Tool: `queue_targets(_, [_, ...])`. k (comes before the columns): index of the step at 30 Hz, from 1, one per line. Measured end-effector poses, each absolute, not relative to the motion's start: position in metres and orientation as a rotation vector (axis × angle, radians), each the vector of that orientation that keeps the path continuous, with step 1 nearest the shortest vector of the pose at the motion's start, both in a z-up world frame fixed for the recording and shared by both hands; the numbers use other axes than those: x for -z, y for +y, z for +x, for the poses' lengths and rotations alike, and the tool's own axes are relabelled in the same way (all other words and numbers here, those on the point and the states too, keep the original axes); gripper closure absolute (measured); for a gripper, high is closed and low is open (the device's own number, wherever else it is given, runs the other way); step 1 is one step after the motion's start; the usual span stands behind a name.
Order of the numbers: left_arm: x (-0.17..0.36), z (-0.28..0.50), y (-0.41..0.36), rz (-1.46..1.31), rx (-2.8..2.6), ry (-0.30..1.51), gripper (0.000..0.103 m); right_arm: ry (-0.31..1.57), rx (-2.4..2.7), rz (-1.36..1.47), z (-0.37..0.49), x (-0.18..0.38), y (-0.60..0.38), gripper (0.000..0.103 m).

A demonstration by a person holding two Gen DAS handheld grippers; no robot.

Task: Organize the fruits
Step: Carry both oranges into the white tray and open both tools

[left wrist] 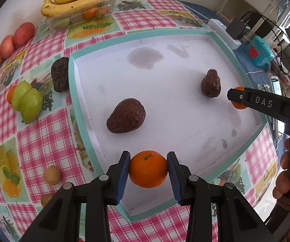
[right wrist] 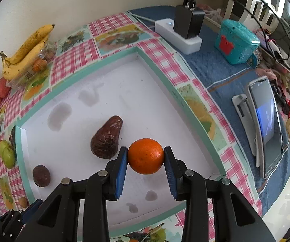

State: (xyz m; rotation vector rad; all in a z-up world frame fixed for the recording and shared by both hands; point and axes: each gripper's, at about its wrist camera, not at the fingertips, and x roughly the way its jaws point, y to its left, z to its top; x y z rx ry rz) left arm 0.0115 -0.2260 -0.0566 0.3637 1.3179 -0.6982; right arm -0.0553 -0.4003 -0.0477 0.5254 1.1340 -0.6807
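The biggest thing in the scene is the white tray [left wrist: 185,64] with the teal rim, lying on a checked tablecloth [left wrist: 44,133] with fruit pictures. Inside the tray two dark avocados are already lying well apart, one [left wrist: 126,116] near the middle and one [left wrist: 211,83] toward the far right part. Outside the tray more fruit waits: the bananas [left wrist: 74,0] on a clear plastic box at the far left, red apples [left wrist: 13,40] along the left edge, and green fruits [left wrist: 27,100] at the left of the tray. The left gripper [left wrist: 148,168] has its blue pads closed on the sides of an orange [left wrist: 148,169] over the near part of the tray, just inside the near rim. The right gripper [right wrist: 146,158] also has its pads pressed on a second orange [right wrist: 146,156], held above the tray floor, just right of the nearer avocado. In my judgement the step in hand is the placing of both oranges into the tray. The next move calls for lowering each orange until it rests on the white floor, then opening the jaws gently, because round fruit may roll toward the avocados or the rim.
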Motion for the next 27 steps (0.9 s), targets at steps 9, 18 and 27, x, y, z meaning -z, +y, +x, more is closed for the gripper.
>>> queue_targets(9, [0.065, 0.013, -0.23, 0.373, 0.688, 1.33, 0.063, 1.169, 0.675, 0.531, -0.053, 0.059, -0.399, 0.066])
queue_targets(18, [0.066, 0.015, -0.228, 0.373, 0.688, 1.331, 0.062, 1.186, 0.674, 0.532, -0.051, 0.063, -0.399, 0.066])
queue_targets(27, [0.061, 0.015, -0.231, 0.362, 0.69, 1.324, 0.041, 1.195, 0.677, 0.514, -0.049, 0.065, -0.399, 0.059])
